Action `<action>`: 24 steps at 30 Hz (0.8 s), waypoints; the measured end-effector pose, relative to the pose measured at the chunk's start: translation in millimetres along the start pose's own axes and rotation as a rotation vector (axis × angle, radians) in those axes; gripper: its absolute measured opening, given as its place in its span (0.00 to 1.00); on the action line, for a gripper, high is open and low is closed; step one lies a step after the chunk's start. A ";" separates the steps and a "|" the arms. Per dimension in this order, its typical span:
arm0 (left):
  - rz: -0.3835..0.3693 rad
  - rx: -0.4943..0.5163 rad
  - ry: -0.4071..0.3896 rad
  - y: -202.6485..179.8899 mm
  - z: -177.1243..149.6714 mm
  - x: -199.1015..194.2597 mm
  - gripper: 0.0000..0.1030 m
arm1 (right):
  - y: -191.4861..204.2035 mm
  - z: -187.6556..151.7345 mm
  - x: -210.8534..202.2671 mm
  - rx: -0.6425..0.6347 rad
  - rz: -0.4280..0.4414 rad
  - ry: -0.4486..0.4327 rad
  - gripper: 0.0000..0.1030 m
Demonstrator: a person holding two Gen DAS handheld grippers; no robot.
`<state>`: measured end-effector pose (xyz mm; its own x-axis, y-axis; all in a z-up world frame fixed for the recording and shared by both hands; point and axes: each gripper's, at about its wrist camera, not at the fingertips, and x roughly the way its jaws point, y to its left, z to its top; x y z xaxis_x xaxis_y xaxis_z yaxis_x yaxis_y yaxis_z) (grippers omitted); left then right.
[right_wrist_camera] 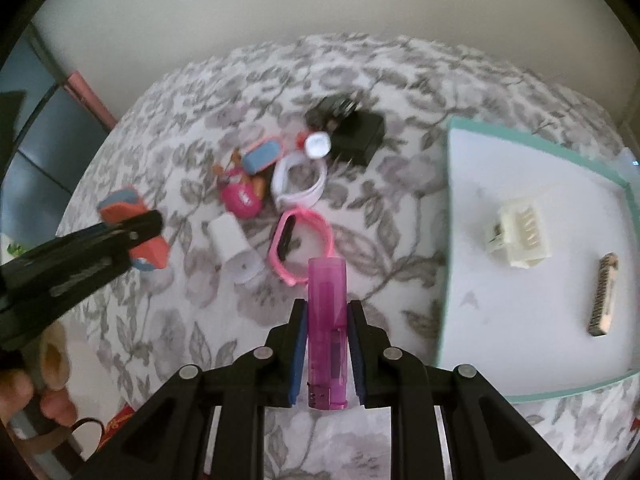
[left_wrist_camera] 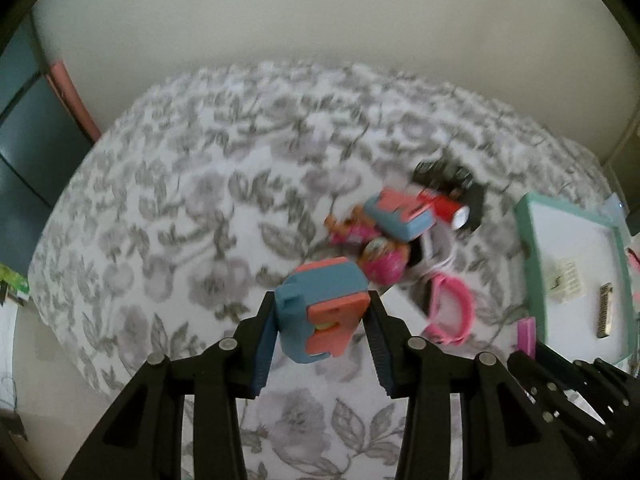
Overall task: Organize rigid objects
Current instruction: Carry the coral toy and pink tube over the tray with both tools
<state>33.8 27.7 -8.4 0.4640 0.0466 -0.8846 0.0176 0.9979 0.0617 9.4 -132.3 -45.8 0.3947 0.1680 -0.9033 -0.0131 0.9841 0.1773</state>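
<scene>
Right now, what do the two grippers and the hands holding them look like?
Both grippers, left and right, are matte black plastic linkages with silver round pivot pins and triangular cut-outs, ending in straight fingers lined with ribbed dark blue pads. The right wrist view shows bare fingers on the left one's grip; no sleeve or cable is visible.

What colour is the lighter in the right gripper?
Translucent purple-pink lighter, clearest in the right wrist view.

Two close wrist views, shared bedspread
</scene>
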 end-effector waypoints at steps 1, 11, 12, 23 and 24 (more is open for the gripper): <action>-0.002 0.006 -0.011 -5.9 6.3 -1.9 0.43 | -2.7 1.5 -3.7 0.007 -0.012 -0.015 0.20; -0.046 0.080 -0.119 -63.1 41.1 -48.6 0.43 | -58.8 12.8 -42.5 0.167 -0.115 -0.166 0.20; -0.057 0.089 -0.127 -71.7 44.0 -52.1 0.43 | -64.4 12.9 -45.3 0.179 -0.128 -0.176 0.20; -0.153 0.187 -0.138 -153.8 49.6 -55.4 0.43 | -129.5 10.3 -79.2 0.334 -0.276 -0.273 0.20; -0.161 0.195 -0.132 -159.1 48.3 -53.5 0.43 | -134.4 9.7 -81.4 0.345 -0.288 -0.277 0.20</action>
<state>48.9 -135.7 51.4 0.5529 -0.1304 -0.8230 0.2639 0.9642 0.0245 -12.1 -278.8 7.7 0.5668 -0.1739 -0.8053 0.4167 0.9038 0.0981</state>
